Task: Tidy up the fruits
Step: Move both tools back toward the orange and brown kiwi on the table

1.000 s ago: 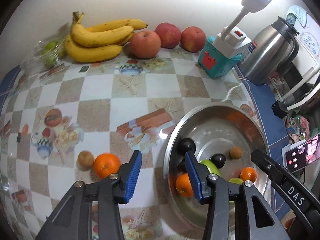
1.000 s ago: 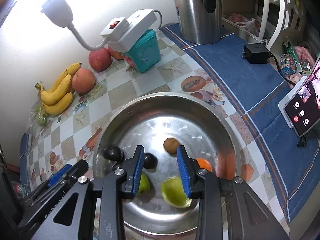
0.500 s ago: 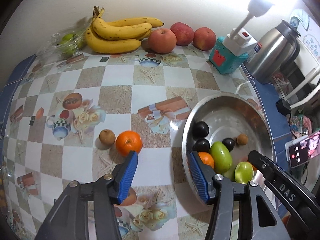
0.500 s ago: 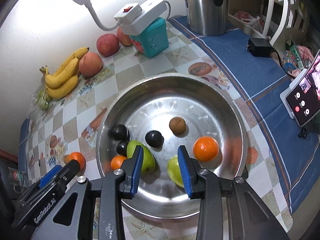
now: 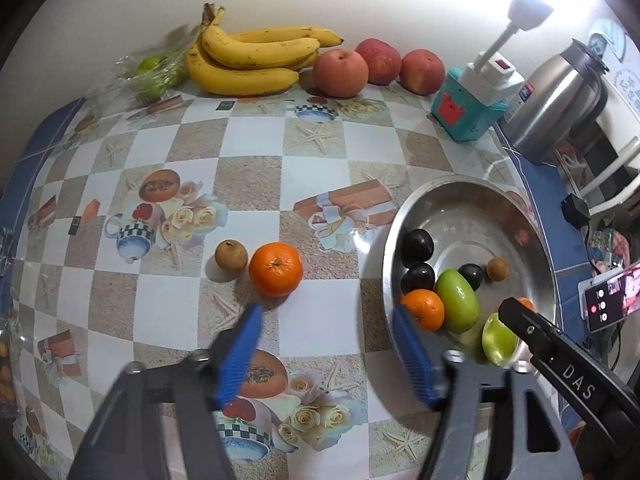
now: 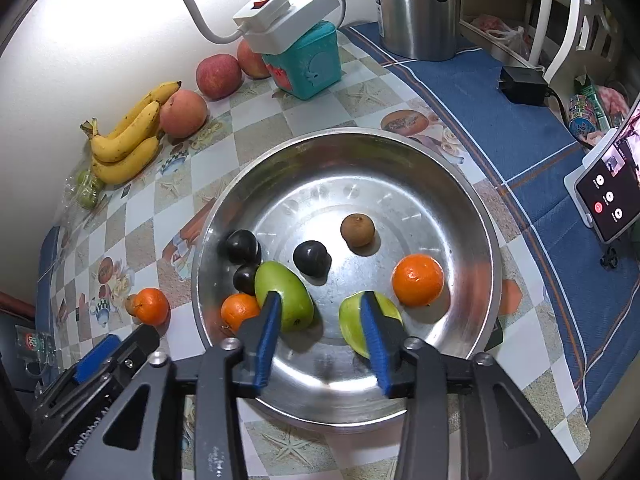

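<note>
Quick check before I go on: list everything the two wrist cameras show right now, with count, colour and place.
Round steel bowl: one, silver, on the checkered tablecloth.
Oranges in bowl: two, orange.
Green oval fruits: two, in bowl, near side.
Dark round plums: three, near-black, in bowl.
Small brown round fruit in bowl: one.
Loose orange: one, on cloth, left of bowl.
Loose small brown fruit: one, beside that orange.
Bananas: one yellow bunch, by wall.
Apples: three, red, by wall.
Bagged green fruit: count unclear.
Teal box: one, white power strip on top.
Steel kettle: one.
Phone: one, on stand.
Left gripper: jaws opening, empty.
Right gripper: jaws opening, empty.
</note>
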